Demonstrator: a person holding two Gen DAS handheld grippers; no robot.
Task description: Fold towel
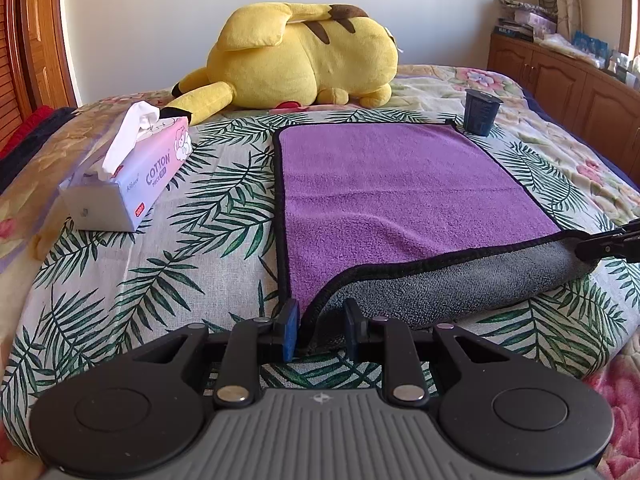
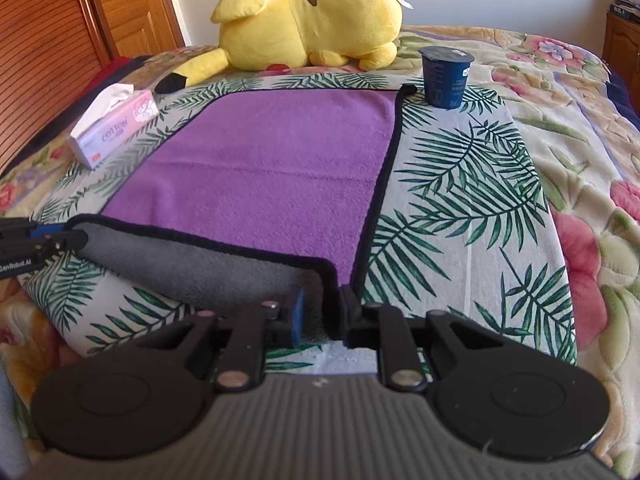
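A purple towel [image 1: 380,184] with a black hem and grey underside lies flat on the leaf-print bed cover; it also shows in the right wrist view [image 2: 272,168]. Its near edge is lifted and curled back, grey side [image 1: 460,280] showing. My left gripper [image 1: 320,326] is shut on the towel's near left corner. My right gripper [image 2: 322,314] is shut on the near right corner. Each gripper appears at the edge of the other's view, the right gripper's fingers [image 1: 608,246] and the left gripper's fingers [image 2: 36,240].
A yellow plush toy [image 1: 304,56] lies beyond the towel. A tissue box [image 1: 132,176] sits to the left. A dark blue cup [image 1: 482,112] stands at the towel's far right corner. Wooden cabinets [image 1: 560,76] line the right wall.
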